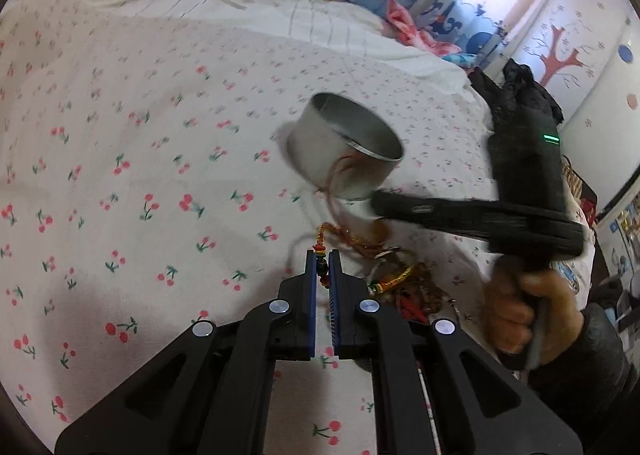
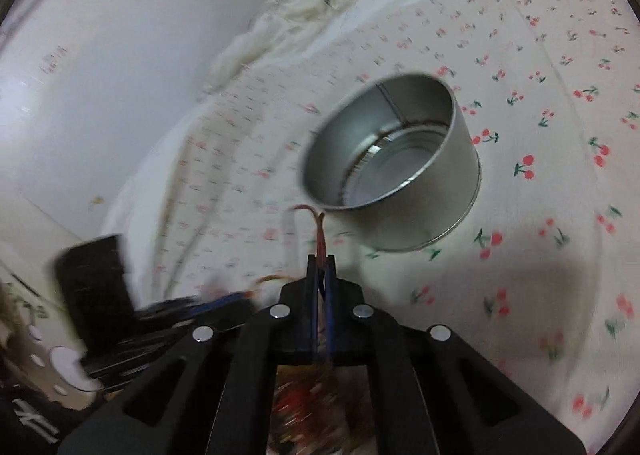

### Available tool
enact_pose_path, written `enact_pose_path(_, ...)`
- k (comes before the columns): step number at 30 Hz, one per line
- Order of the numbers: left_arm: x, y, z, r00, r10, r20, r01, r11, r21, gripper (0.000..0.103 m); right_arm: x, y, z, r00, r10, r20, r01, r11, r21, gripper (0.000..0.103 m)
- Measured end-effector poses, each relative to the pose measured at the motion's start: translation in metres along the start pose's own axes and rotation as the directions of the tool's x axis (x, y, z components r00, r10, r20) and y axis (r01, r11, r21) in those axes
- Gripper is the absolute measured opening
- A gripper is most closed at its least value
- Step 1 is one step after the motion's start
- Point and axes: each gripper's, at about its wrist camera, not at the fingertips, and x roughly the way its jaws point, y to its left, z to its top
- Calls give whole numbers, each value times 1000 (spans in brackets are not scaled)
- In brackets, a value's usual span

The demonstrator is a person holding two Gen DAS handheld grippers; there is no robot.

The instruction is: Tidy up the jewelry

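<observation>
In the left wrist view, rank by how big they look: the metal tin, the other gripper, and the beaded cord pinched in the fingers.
1. right gripper, though nearness to the camera inflates it
2. metal tin
3. beaded cord, smallest

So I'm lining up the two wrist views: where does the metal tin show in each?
Left wrist: the tin sits right of centre on the cherry-print sheet, beyond the left gripper, its open top tilted to the right.
Right wrist: the tin sits just right of centre, ahead of the right gripper, its inside in view.
Shared landmark: the reddish cord beside the tin, also visible in the left view.
</observation>
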Motion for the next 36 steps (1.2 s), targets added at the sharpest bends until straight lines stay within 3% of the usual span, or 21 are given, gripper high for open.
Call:
enact_pose_path(3, 2, 1, 0, 1000, 15, -2, -15, 1000, -1, 5, -32, 17, -10, 992, 106, 65, -106, 994, -7, 4)
enact_pose_path(6, 2, 0, -1, 1000, 25, -2, -24, 1000, 7, 5, -67, 35, -19, 959, 232, 163, -229, 973, -35, 4)
enact_pose_path(8, 3, 0, -2, 1000, 20, -1, -20, 1000, 6, 5, -89, 41, -22, 935, 277, 223, -272, 961, -57, 4)
enact_pose_path(10, -1, -3, -2, 1000, 15, 11, -15, 1000, 15, 5, -102, 44, -22, 929, 276, 247, -266, 961, -73, 4)
enact_pose_path(15, -24, -22, 6, 998, -19, 62, 15, 998, 65, 5, -114, 34, -16, 943, 195, 270, -186, 981, -57, 4)
enact_pose_path(19, -41, -41, 29, 994, -54, 99, 43, 993, 110, 5, -112, 35, -7, 961, 81, 266, -67, 996, -61, 4)
enact_pose_path(25, -55, -65, 67, 983, -85, 162, 55, 982, 181, 5, -102, 33, 18, 952, -31, 305, 48, 998, -48, 4)
enact_pose_path(30, -43, -69, 100, 974, -127, 188, 93, 979, 180, 5, -88, 21, 39, 945, -122, 304, 131, 991, -11, 4)
enact_pose_path(36, 1, -61, 119, 983, -124, 135, 104, 984, 145, 5, -61, 12, 52, 944, -182, 275, 188, 982, 2, 4)
